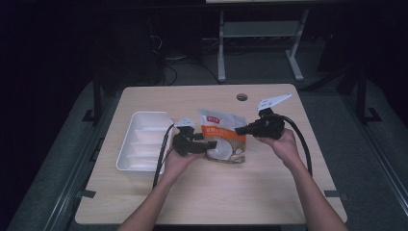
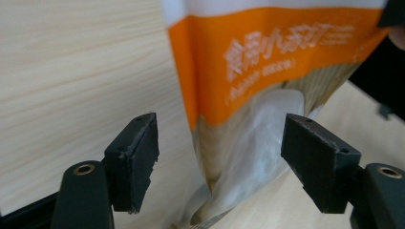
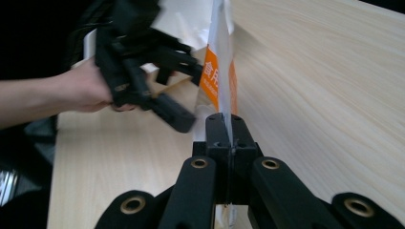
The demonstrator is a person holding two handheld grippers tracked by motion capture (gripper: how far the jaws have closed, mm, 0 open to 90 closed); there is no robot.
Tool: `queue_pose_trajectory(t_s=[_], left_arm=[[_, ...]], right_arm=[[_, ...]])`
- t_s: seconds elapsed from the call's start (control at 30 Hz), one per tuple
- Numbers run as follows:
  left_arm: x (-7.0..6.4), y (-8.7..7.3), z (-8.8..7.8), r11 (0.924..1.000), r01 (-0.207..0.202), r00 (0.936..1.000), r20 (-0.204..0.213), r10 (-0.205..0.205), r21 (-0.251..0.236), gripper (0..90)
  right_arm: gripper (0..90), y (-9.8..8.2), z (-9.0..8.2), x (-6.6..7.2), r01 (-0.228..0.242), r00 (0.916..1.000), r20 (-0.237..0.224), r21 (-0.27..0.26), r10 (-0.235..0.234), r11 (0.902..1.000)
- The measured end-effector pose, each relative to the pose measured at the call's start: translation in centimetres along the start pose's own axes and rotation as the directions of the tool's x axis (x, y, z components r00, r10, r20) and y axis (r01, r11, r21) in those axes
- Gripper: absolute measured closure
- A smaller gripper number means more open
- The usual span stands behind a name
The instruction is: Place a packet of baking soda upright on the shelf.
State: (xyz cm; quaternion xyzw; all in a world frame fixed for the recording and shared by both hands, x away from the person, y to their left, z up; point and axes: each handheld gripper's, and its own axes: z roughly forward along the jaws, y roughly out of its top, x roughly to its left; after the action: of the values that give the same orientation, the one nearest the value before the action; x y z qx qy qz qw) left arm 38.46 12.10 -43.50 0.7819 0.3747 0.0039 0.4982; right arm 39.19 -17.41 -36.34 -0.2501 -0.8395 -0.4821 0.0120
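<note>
A white snack pouch with an orange band is held up over the wooden table. My right gripper is shut on the pouch's right edge; in the right gripper view the thin edge of the pouch is pinched between the closed jaws of that gripper. My left gripper stands open at the pouch's lower left. In the left gripper view the lower part of the pouch hangs between the spread jaws of the left gripper, and neither pad presses on it.
A white rectangular tray sits at the table's left, just beyond the left hand. A round cable hole lies near the far edge. Bare wood stretches in front of and to the right of the pouch.
</note>
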Motion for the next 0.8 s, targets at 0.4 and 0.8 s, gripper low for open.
queue_pose_trajectory(t_s=[0.4,0.8], left_arm=[[0.1,-0.3,0.3,0.9993,-0.029,0.9944,0.103,0.027,0.022,73.1],[-1.0,-0.5,0.1,0.9948,-0.089,0.9911,0.104,0.083,0.05,85.2]], right_arm=[[89.7,-1.1,-0.6,0.2,0.002,1.0,0.002,-0.024,-0.002,0.9997],[81.6,-1.9,-0.9,0.4,0.003,0.9988,0.048,-0.016,-0.002,0.9999]])
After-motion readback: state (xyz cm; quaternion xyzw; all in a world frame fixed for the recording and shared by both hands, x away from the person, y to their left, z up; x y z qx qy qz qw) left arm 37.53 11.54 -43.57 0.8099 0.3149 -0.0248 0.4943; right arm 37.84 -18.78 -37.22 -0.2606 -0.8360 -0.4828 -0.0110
